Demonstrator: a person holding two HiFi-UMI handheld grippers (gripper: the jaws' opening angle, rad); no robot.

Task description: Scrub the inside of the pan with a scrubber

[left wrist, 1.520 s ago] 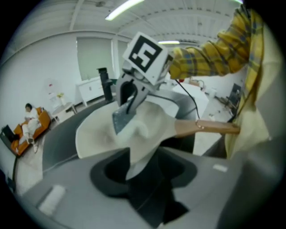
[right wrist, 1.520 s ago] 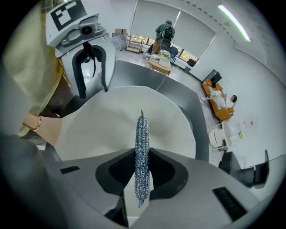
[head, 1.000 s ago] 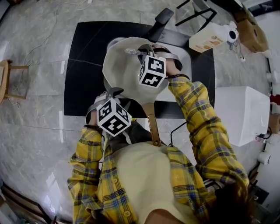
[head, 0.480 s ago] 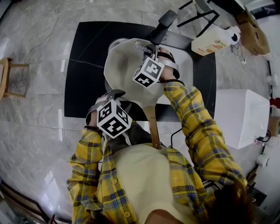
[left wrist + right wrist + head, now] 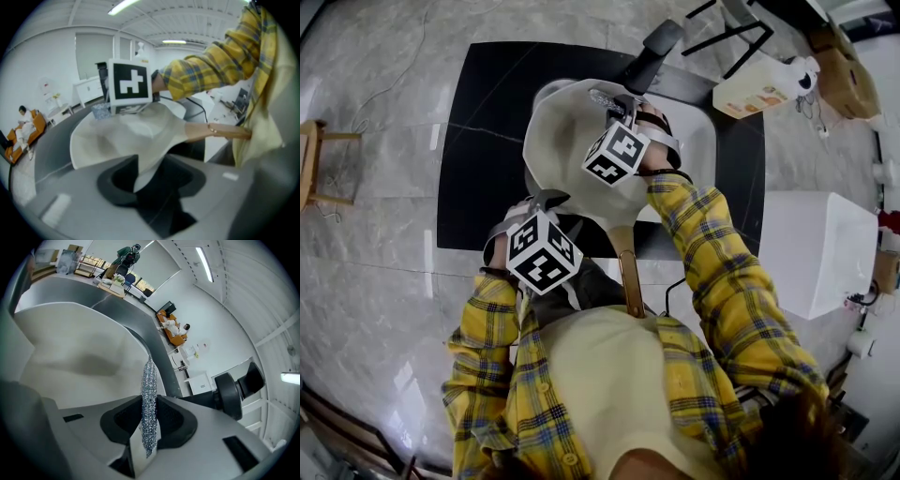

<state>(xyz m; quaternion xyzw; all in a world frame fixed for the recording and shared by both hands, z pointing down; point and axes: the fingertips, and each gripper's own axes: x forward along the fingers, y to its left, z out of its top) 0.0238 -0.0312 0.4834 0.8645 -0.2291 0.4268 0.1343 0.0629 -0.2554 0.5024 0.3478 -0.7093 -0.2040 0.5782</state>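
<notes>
A cream pan (image 5: 567, 141) with a wooden handle (image 5: 628, 281) lies tilted over the black table (image 5: 478, 122). My left gripper (image 5: 546, 202) is shut on the pan's near rim (image 5: 140, 164), which sits between its jaws in the left gripper view. My right gripper (image 5: 617, 105) reaches into the pan near its far side, shut on a silvery steel-wool scrubber (image 5: 149, 399). The scrubber (image 5: 605, 97) rests against the pan's inner wall (image 5: 79, 357). In the left gripper view, the right gripper's marker cube (image 5: 130, 84) stands above the pan.
A white box (image 5: 820, 244) stands to the right of the table. A pale carton-like bottle (image 5: 759, 80) lies at the table's far right corner. A black chair part (image 5: 652, 47) sits behind the pan. A wooden stool (image 5: 311, 169) stands far left.
My right gripper has turned and carried the scrubber a little farther toward the pan's far rim. The left gripper and the pan have stayed put.
</notes>
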